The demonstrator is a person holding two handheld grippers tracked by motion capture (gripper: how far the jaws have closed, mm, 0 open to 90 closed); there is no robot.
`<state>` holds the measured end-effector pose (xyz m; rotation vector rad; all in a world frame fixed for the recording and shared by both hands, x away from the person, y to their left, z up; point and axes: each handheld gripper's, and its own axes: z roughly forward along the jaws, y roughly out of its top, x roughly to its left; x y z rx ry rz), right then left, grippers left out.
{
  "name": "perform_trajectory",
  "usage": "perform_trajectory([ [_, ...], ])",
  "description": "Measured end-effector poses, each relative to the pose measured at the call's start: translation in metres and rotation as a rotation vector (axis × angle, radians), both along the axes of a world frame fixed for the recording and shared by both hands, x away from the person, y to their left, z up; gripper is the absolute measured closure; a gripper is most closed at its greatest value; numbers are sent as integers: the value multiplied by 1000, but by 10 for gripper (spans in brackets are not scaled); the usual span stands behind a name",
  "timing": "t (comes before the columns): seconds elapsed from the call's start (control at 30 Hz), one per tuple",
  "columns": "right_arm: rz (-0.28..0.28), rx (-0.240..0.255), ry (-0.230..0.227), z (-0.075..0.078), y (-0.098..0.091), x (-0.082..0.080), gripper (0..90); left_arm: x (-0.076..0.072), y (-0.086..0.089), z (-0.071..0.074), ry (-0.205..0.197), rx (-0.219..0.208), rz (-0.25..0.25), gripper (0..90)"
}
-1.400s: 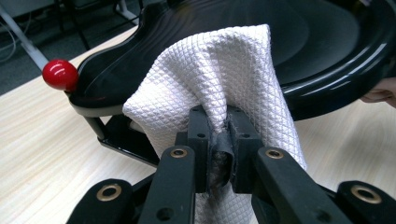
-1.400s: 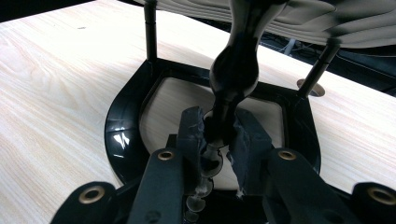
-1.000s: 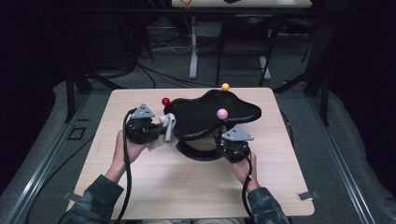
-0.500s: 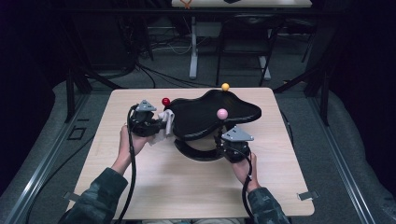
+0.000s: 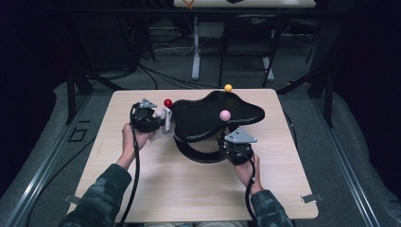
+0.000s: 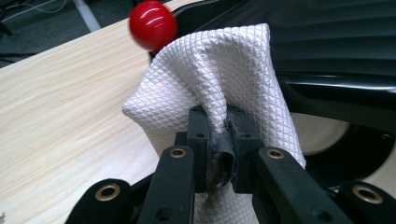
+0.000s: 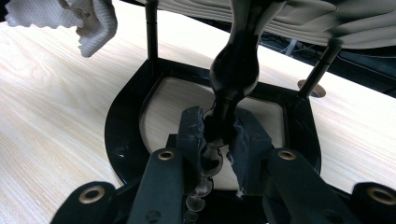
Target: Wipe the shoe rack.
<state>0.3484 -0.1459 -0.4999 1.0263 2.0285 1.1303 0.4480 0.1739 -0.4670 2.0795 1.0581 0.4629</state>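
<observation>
on the left side of the desk (image 5: 118,189), your left hand (image 5: 128,138) is holding the left claw (image 5: 163,124) just beside the left end of the black stand (image 5: 208,116). in the left gripper view its jaws are standing pinched tight on a fold of the white quilted cloth (image 6: 210,79), and the cloth is bunching up above the pads, with its far edge lying against the glossy black upper shelf (image 6: 327,42). the red ball (image 5: 168,102) is sitting on its post right behind the cloth, toward the desk's far edge. the stand itself is occupying the middle of the desk, nearer the far edge than the near one, its wavy upper shelf riding on thin posts (image 7: 150,28) over a horseshoe-shaped base (image 5: 198,153). a yellow ball (image 5: 228,87) is standing at the shelf's far edge and a pink ball (image 5: 225,115) is poking up near its front edge. to the right, your right hand (image 5: 245,168) is holding the right claw (image 5: 222,144) at the near right part of the base. in the right gripper view its jaws are clamping a turned, glossy black spindle (image 7: 233,70) that is rising from the base toward the shelf's ribbed underside (image 7: 327,18). in that same view the cloth is hanging in the upper left corner.
</observation>
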Motion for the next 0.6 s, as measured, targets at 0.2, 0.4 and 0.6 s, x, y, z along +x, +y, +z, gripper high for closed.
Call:
perform_trajectory([
  [0.2, 0, 1, 1, 0, 0, 0, 744, 9, 2, -9, 9, 5, 33, 814],
  [0.4, 14, 13, 9, 0, -2, 1, 745, 16, 5, -18, -3, 10, 89, 813],
  [0.6, 22, 12, 8, 0, -3, 0, 745, 25, 5, -30, -6, 15, 116, 813],
])
